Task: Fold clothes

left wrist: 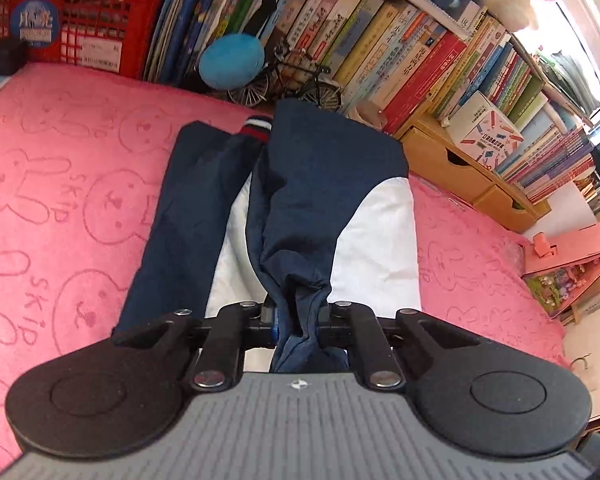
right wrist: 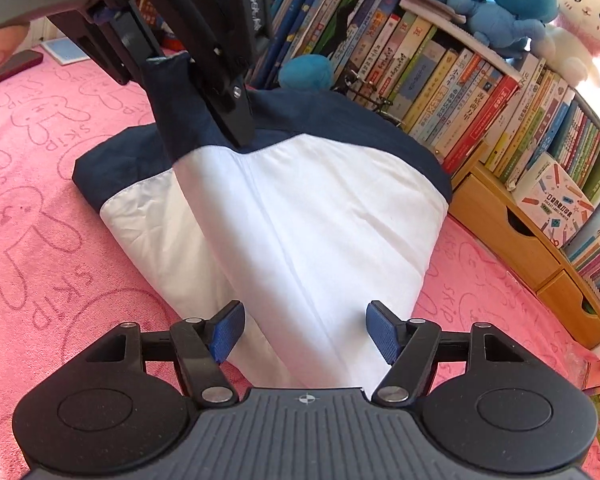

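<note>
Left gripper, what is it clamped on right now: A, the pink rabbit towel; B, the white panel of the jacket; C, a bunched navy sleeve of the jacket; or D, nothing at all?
C: the left gripper is shut on a bunched navy sleeve of the jacket, and the right wrist view shows that navy cloth lifted off the white panel.

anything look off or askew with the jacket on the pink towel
Nothing damaged. The navy and white fabric jacket lies mid-fold on the pink bunny-print towel, one navy sleeve bunched in the shut left gripper.
</note>
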`<state>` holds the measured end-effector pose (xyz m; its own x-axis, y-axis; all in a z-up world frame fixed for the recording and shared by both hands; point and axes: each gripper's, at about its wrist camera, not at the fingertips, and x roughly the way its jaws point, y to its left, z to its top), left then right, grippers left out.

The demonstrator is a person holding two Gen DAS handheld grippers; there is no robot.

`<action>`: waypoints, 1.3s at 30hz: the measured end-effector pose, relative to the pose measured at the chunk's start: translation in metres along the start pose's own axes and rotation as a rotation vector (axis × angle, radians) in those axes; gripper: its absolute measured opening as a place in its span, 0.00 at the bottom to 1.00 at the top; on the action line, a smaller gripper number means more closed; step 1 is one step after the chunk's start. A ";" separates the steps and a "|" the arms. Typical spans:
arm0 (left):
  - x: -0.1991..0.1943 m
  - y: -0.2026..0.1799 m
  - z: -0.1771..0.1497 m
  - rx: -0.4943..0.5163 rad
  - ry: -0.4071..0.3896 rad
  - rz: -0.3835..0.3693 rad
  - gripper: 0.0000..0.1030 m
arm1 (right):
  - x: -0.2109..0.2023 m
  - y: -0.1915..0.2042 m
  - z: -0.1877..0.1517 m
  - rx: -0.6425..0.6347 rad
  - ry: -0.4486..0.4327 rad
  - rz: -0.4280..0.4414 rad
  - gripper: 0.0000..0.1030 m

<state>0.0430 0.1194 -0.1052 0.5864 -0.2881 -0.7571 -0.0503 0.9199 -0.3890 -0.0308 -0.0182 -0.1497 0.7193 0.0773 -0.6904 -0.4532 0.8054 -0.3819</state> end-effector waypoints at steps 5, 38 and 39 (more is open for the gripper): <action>0.025 0.001 -0.001 -0.014 0.104 0.020 0.19 | 0.003 -0.005 -0.003 0.032 0.032 -0.010 0.66; -0.009 0.073 0.002 0.038 0.051 0.255 0.16 | 0.003 -0.036 -0.026 0.238 0.111 -0.032 0.85; -0.007 0.073 0.000 0.046 0.058 0.258 0.16 | 0.004 -0.036 -0.026 0.240 0.111 -0.030 0.85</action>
<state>0.0356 0.1886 -0.1281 0.5114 -0.0559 -0.8575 -0.1543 0.9757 -0.1556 -0.0252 -0.0621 -0.1548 0.6619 -0.0029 -0.7496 -0.2853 0.9238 -0.2555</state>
